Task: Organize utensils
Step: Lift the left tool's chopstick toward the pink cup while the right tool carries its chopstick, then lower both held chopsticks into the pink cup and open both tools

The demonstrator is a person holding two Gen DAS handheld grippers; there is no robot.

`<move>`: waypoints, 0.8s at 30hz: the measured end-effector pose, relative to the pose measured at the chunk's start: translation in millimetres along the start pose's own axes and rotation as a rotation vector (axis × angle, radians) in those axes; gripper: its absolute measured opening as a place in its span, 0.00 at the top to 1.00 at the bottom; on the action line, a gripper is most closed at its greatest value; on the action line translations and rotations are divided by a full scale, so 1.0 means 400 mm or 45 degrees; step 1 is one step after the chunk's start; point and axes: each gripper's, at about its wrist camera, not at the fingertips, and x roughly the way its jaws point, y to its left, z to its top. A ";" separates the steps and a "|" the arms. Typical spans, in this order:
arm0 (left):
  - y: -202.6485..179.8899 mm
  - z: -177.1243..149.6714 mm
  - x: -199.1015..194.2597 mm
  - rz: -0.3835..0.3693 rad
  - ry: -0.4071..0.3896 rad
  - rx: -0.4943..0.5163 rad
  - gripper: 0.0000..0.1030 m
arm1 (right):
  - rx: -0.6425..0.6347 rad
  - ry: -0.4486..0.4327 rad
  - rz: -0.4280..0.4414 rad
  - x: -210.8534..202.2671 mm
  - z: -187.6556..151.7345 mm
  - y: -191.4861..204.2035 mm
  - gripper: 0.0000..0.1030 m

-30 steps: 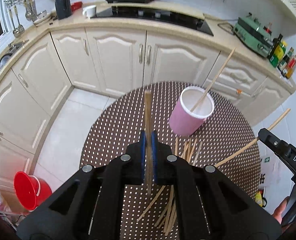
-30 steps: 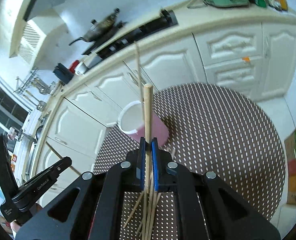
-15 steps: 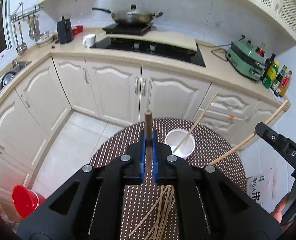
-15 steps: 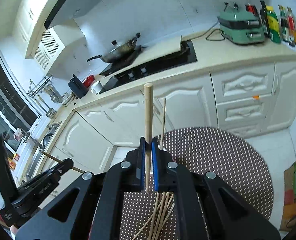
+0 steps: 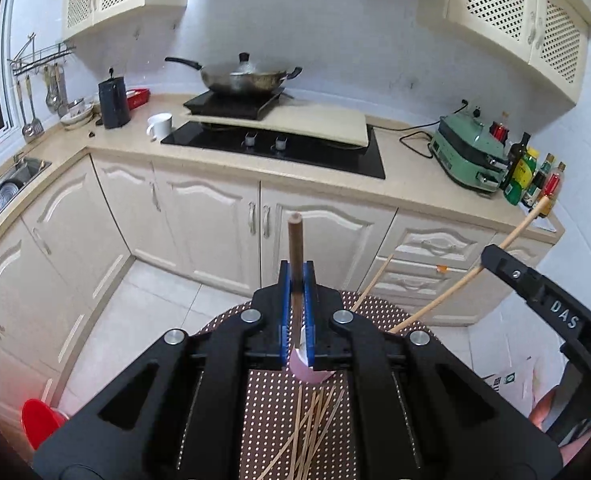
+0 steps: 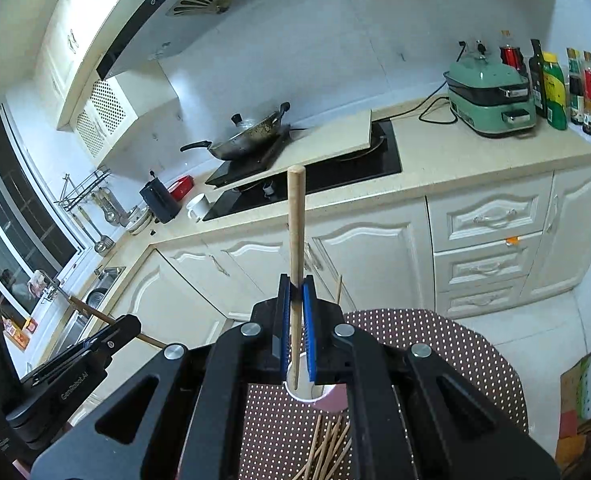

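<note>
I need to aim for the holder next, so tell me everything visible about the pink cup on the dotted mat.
The pink cup has a white inside and looks like plastic. It stands open end up on the brown dotted mat, mostly hidden behind the gripper fingers. One thin wooden stick leans out of it. Loose sticks lie just in front; contact unclear.

We see a wok [image 5: 244, 76] top centre, green cooker [image 5: 469, 158] w/ bottles [image 5: 529, 174] at right, red bucket [image 5: 39, 418] btm left.
</note>
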 end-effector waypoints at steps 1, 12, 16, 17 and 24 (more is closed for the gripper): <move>-0.003 0.004 0.001 -0.002 -0.004 0.004 0.94 | -0.005 -0.002 0.001 0.003 0.005 0.002 0.95; -0.027 0.038 0.066 -0.045 0.032 0.004 0.94 | -0.039 0.029 -0.018 0.081 0.022 0.010 0.95; -0.030 0.027 0.119 -0.066 0.111 0.016 0.94 | -0.033 0.089 -0.034 0.134 -0.001 -0.001 0.95; -0.030 0.020 0.137 -0.067 0.134 0.020 0.94 | -0.029 0.104 -0.036 0.145 -0.008 -0.006 0.95; -0.018 -0.029 0.236 -0.059 0.261 -0.005 0.94 | 0.035 0.233 -0.076 0.236 -0.069 -0.046 0.95</move>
